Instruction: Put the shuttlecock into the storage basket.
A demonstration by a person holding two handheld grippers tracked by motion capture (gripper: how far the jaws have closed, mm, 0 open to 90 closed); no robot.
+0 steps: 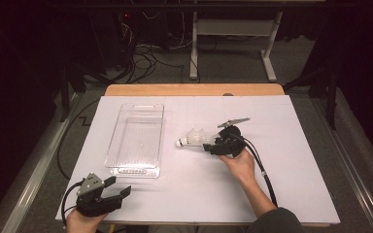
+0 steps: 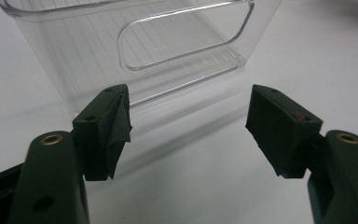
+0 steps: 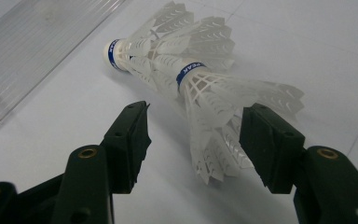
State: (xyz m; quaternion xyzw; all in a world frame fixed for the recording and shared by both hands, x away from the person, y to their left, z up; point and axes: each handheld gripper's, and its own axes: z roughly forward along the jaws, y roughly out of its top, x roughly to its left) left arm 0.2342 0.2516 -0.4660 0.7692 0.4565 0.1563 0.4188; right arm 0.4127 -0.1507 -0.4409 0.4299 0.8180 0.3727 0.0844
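Beside the clear bin [image 1: 135, 138], on its right, the right hand-held gripper [image 3: 193, 140] is lying low over the bench [image 1: 291, 160] with its jaws spread wide around the skirt of the nearer of two nested white shuttlecocks [image 3: 186, 79], not yet pinching it. Their cork end is pointing toward the bin. Just off the bin's near end, the left hand-held gripper [image 2: 189, 126] is waiting wide and empty. This is looking like the grasp step; next, the jaws need closing gently on the flimsy skirt.

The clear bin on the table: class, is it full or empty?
Empty. The clear bin shows only its ribbed bottom through the walls; the shuttlecocks lie outside it on the table.
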